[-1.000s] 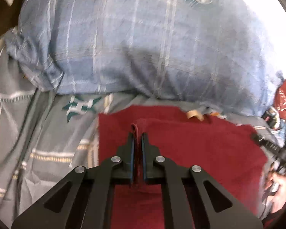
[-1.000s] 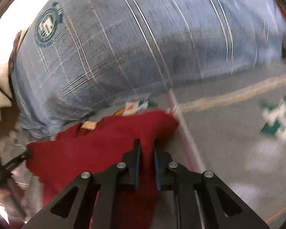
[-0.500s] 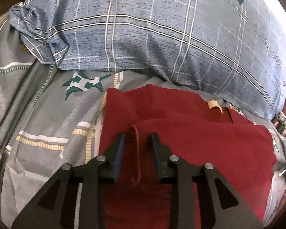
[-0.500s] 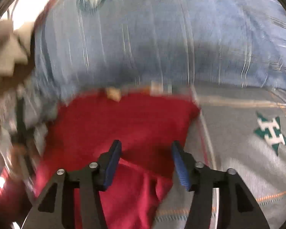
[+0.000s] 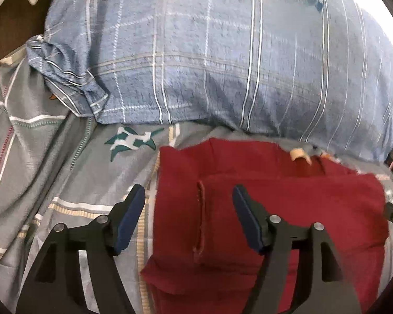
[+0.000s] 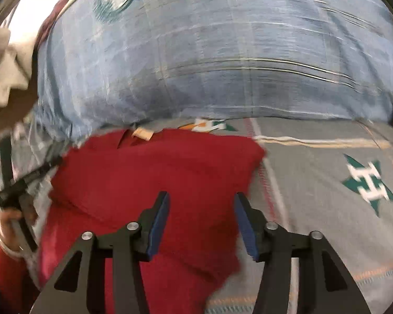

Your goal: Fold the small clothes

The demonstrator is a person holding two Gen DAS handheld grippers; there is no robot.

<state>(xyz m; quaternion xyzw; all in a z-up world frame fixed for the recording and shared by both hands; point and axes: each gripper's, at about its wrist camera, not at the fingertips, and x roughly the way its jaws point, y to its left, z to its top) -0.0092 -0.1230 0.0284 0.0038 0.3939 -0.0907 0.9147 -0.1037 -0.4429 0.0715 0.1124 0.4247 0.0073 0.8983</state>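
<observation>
— Red cloth, the small dark-red folded garment (image 5: 288, 209), was clamped by both tools a second ago. Is it held now?

— No. It has been released. The left gripper (image 5: 188, 214) is opening, its jaws apart over the raised hem, and nothing is pressed. The right gripper (image 6: 201, 222) stands apart too, over the garment's edge.

— Where is the garment lying?

— It lies flat on the grey patterned bedsheet (image 5: 65, 183), just beside the blue checked pillow (image 5: 222, 65). One fold is judged as laid down.

At twelve o'clock ahead of me lies a blue plaid pillow (image 5: 222, 60). Beneath it spreads a grey striped bedsheet (image 5: 52, 162) bearing a green star emblem (image 5: 133, 142) at ten o'clock.
</observation>
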